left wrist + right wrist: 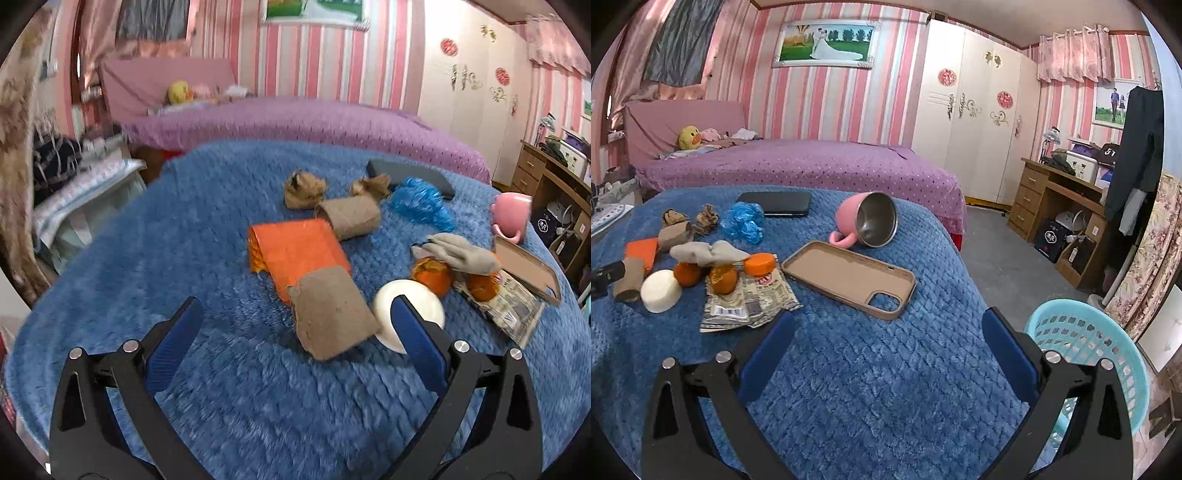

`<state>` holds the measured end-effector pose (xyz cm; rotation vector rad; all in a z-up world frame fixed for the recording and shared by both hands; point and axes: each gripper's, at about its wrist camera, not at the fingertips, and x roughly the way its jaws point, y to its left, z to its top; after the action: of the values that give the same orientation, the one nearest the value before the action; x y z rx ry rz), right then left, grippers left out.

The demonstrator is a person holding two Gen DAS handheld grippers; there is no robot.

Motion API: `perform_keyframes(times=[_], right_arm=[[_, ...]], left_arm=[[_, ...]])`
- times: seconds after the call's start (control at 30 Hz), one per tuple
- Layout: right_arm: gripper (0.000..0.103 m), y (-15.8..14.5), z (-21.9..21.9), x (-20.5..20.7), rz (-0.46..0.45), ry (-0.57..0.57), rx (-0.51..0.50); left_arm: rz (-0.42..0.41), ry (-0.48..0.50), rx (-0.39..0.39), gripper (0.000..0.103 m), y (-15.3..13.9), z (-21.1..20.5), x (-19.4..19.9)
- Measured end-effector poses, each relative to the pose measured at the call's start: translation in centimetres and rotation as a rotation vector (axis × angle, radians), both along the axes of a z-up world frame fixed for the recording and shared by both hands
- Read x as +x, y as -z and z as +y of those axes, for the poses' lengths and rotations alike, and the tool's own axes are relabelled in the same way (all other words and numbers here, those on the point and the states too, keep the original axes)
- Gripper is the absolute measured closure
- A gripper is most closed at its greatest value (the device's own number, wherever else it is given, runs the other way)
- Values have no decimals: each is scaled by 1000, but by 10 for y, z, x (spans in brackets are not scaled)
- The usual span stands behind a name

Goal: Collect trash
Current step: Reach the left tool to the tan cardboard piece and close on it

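Observation:
Trash lies on a blue blanket (229, 387): a flattened cardboard tube (332, 314), a second tube (349, 216), an orange wrapper (295, 247), crumpled brown paper (303, 188), a blue plastic wad (421, 203), orange peels (432, 275) and a printed wrapper (750, 299). My left gripper (295, 314) is open just short of the flattened tube, nothing between its fingers. My right gripper (886, 325) is open over bare blanket near the phone case (849, 277). A turquoise basket (1089, 350) stands on the floor at the right.
A white round lid (408, 306), a grey cloth (461, 253), a pink mug (871, 221) on its side and a dark phone (775, 203) also lie on the blanket. A purple bed (798, 162) is behind; a desk (1056, 199) stands right.

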<state>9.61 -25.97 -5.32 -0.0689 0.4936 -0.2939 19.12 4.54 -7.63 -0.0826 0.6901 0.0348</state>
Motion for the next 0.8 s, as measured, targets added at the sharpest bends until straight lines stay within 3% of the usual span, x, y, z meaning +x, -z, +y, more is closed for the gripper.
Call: perform_keyframes(times=[0.23, 0.37, 0.6, 0.8], right_arm=[[4, 11, -1, 10, 33, -17, 13], [4, 14, -2, 16, 41, -31, 33], [4, 20, 1, 28, 68, -64, 59], [4, 29, 3, 31, 85, -58, 60]], left_arm=[[97, 9, -18, 5, 18, -2, 20], [106, 22, 8, 17, 19, -8, 22], [85, 93, 66, 53, 19, -25, 16], [57, 115, 86, 63, 15, -26, 9]])
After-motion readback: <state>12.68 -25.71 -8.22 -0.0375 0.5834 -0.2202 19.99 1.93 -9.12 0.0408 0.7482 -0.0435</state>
